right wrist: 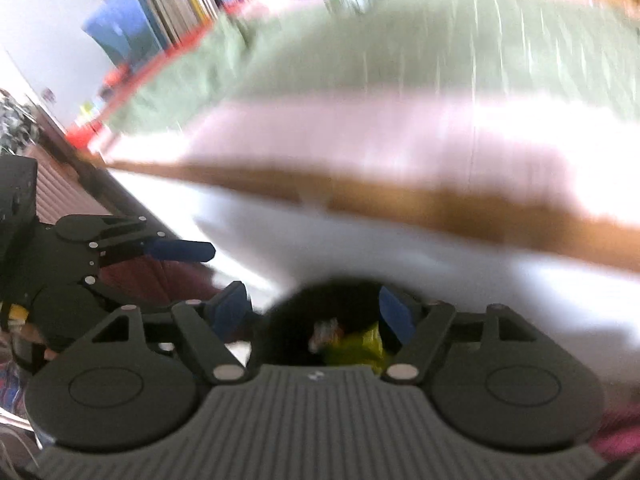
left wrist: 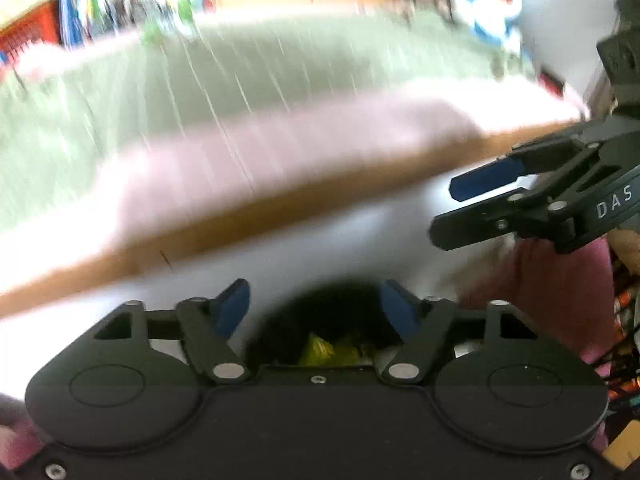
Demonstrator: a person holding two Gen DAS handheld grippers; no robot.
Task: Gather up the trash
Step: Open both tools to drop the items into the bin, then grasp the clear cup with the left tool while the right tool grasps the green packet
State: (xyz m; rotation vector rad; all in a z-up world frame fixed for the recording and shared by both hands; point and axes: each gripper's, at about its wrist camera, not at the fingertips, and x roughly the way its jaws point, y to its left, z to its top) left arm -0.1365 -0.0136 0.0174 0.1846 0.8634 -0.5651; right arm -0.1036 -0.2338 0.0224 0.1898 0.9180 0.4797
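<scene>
Everything is blurred. My left gripper (left wrist: 316,308) stands open, its blue pads (left wrist: 234,308) wide apart with nothing pressed between them. Below the gap lies a dark round bin opening (left wrist: 340,300) holding a yellow-green wrapper (left wrist: 320,350). In the right wrist view my right gripper (right wrist: 312,308) is open over the same dark opening (right wrist: 292,320), where the yellow-green wrapper (right wrist: 356,346) and a small pale scrap (right wrist: 326,330) lie. The right gripper (left wrist: 444,212) also shows at the right of the left wrist view, jaws apart and empty. One blue finger (right wrist: 180,249) of the left gripper shows at the left.
A bed with a green blanket (left wrist: 280,72), a pink sheet (left wrist: 300,152) and a wooden frame (left wrist: 280,208) runs across ahead, above a white floor (left wrist: 320,248). Shelves of books (right wrist: 168,12) stand behind. A blue and white plush (left wrist: 492,4) is at the far right. Maroon clothing (left wrist: 560,288) is close by.
</scene>
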